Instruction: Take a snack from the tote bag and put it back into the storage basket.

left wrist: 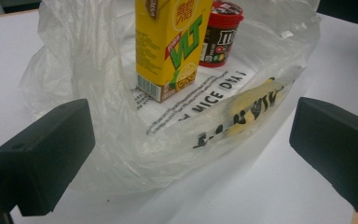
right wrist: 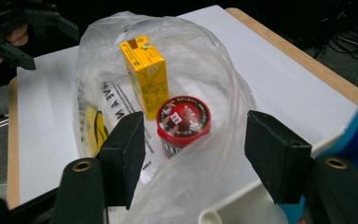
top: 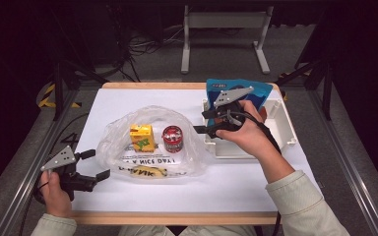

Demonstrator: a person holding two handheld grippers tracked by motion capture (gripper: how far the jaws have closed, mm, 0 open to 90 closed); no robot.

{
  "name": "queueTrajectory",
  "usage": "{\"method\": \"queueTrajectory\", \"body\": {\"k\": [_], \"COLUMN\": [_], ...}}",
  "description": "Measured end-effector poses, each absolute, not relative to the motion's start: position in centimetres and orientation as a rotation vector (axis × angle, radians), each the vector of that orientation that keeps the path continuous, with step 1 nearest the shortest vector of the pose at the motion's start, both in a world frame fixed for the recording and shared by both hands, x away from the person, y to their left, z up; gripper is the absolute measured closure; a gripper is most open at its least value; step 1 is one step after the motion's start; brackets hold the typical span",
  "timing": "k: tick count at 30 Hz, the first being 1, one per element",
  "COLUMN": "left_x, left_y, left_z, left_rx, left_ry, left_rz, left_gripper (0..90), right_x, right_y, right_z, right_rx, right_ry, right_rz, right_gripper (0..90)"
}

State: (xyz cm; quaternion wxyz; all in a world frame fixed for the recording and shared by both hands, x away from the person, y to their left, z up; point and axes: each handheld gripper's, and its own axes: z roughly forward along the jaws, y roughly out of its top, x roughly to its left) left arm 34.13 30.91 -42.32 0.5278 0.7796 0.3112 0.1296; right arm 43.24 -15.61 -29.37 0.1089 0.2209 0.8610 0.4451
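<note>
Bagging groceries on a white counter (top: 256, 182). A clear plastic bag (top: 197, 152) lies open near the middle of the counter, its mouth facing right. Inside it stand a yellow juice carton (top: 142, 137) and, just to its right, a red-lidded candy tub (top: 172, 139), both upright on the bag's printed lower sheet.

To the right of the bag sits a white tray (top: 288, 130). A blue packet (top: 261, 91) stands in its far part; what else the tray holds is hidden behind the hand.

The right claw (top: 204, 122) hovers over the tray's left edge, pointing at the bag's mouth. In the right gripper view its jaws stand apart with nothing pressed between them; the tub and a fold of bag film appear beyond the gap. The left claw (top: 94, 163) rests at the near left corner, jaws spread wide and empty, just beside the bag's closed end; the left gripper view shows the film between the jaws but untouched by the pads.

Hazards, as judged from this arrangement:
- The carton is tall and narrow and stands on loose film; a tug on the bag by either claw would likely topple it, perhaps onto the tub.
- The bag is not pinned by anything, so pushing the next item through the mouth may slide the whole bag left rather than fill it.
- The limp upper film may sag over the mouth and catch an incoming item.
- A jaw closing on the film could tear it.
</note>
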Motion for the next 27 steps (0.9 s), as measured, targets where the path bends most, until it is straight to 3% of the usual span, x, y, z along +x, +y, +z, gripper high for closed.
{"method": "queueTrajectory", "body": {"k": [27], "left_x": [33.9], "left_y": [31.4], "left_z": [-42.2], "left_rx": [1.836], "left_ry": [0.778], "left_rz": [0.337], "left_gripper": [0.6], "right_x": [44.9], "right_y": [-7.7], "right_z": [-29.8], "right_rx": [0.488], "right_ry": [2.602], "right_rz": [1.34], "right_gripper": [30.9]}}
